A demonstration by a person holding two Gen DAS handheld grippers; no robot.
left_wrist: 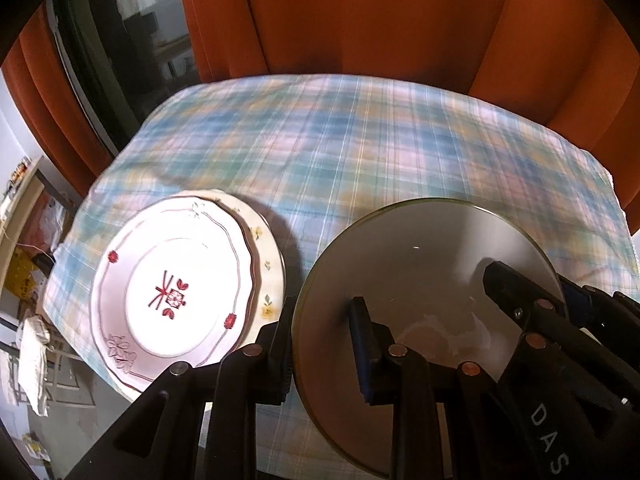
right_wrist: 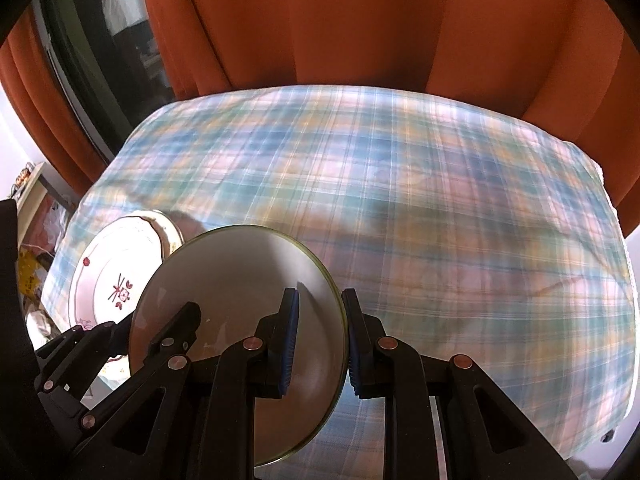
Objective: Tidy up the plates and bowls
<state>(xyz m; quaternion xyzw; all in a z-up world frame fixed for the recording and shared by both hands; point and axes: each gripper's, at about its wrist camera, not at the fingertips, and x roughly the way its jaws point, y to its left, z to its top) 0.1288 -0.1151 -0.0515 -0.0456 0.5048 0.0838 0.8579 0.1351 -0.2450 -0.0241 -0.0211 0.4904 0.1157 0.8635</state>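
Fingers (left_wrist: pixel 362 344) of both grippers clamp (opposite rims) tilted grey plate (left_wrist: pixel 424 264).

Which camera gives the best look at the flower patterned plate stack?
The left wrist view: the patterned plate stack shows nearly whole, with its red motif and the yellow-flowered plate beneath. In the right wrist view it is smaller and partly hidden behind the grey plate.

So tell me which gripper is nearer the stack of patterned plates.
Left. The left gripper grips the grey plate's rim right beside the patterned stack; the right gripper grips its opposite rim.
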